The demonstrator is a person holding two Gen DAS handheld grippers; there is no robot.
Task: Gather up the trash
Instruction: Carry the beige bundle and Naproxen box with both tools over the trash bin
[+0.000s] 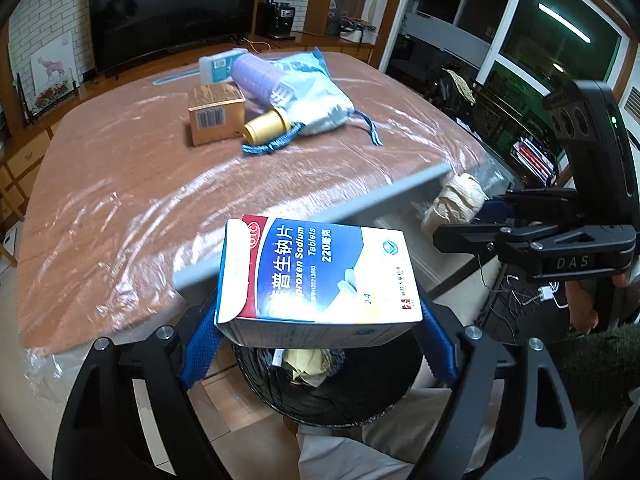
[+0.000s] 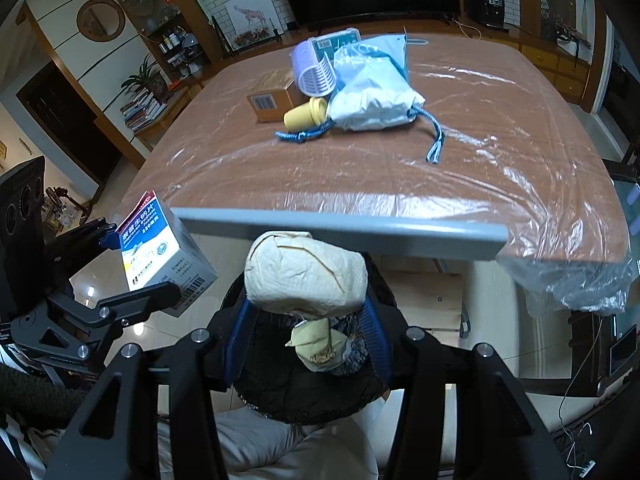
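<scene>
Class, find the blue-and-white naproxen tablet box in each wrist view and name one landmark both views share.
Left wrist: blue-and-white naproxen tablet box lower centre, held in the left tool.
Right wrist: same box at left, mid-height.
Shared landmark: grey table edge.

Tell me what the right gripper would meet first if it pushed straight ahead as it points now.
Probably the grey table edge: it lies just beyond the crumpled paper wad held in the right gripper, though depth is unclear and the gripper may pass beneath it.

Living room with a plastic-covered table

A white brick wall (image 1: 44, 20) backs a dark television (image 1: 168, 12); wooden cabinets (image 2: 552, 60) line it, and a window (image 1: 560, 40) reflects a ceiling light.
</scene>
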